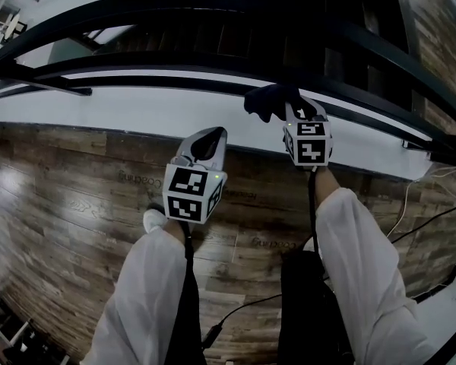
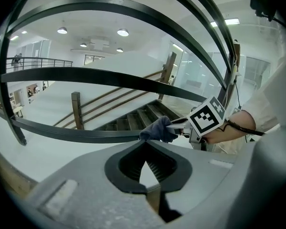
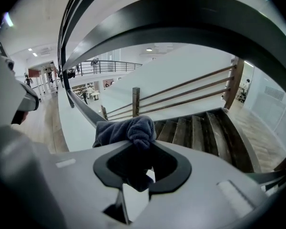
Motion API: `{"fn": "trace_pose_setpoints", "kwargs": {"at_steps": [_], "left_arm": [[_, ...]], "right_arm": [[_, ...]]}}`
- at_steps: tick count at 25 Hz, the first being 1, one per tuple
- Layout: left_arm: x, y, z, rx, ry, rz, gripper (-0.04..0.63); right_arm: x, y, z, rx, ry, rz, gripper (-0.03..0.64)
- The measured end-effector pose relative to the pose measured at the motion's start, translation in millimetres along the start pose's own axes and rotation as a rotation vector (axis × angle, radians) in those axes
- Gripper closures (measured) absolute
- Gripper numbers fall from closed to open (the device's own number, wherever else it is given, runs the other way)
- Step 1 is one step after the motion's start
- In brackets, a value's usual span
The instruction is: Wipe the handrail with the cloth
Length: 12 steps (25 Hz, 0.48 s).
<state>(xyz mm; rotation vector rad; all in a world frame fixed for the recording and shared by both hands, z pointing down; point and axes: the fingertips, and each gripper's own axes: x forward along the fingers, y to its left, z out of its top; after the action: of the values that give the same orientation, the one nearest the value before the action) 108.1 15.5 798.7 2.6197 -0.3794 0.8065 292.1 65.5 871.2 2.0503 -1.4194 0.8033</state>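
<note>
Head view gives me the wooden floor (image 1: 68, 196) across the lower half, with a white ledge (image 1: 121, 112) along its far edge and a staircase (image 1: 213, 40) dropping away beyond that. The handrail (image 1: 213, 2) arches over the ledge as several dark curved bars, one above another. My operator's two legs in pale trousers (image 1: 148, 295) fill the bottom of the frame, and a thin cable (image 1: 429, 219) trails over the floor at the right. The left claw (image 1: 210, 137) hangs over the floor just short of the ledge, clear of the bars, nearer the body and to the left of the other one. In the left gripper view its jaws meet at the tips with nothing between them, and they point toward the lowest bar. The right claw (image 1: 290, 111) reaches further out, up to that low bar. In the right gripper view its jaws are closed on the cloth (image 3: 126, 130), a dark, soft bundle that bulges out above the jaw tips. The left gripper view shows the bundle lying against the lowest bar at the bar's right end, directly in front of the right claw's marker cube (image 2: 207, 119).
</note>
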Motion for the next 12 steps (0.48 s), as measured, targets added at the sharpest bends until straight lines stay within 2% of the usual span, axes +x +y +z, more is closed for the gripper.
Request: {"fn": "trace_pose_setpoints", "kwargs": {"at_steps": [12], "left_arm": [[67.1, -114.3, 9.2, 0.051, 0.012, -0.064, 0.595]], "right_arm": [[-47.0, -127.6, -50.2, 0.073, -0.028, -0.078, 0.532]]}}
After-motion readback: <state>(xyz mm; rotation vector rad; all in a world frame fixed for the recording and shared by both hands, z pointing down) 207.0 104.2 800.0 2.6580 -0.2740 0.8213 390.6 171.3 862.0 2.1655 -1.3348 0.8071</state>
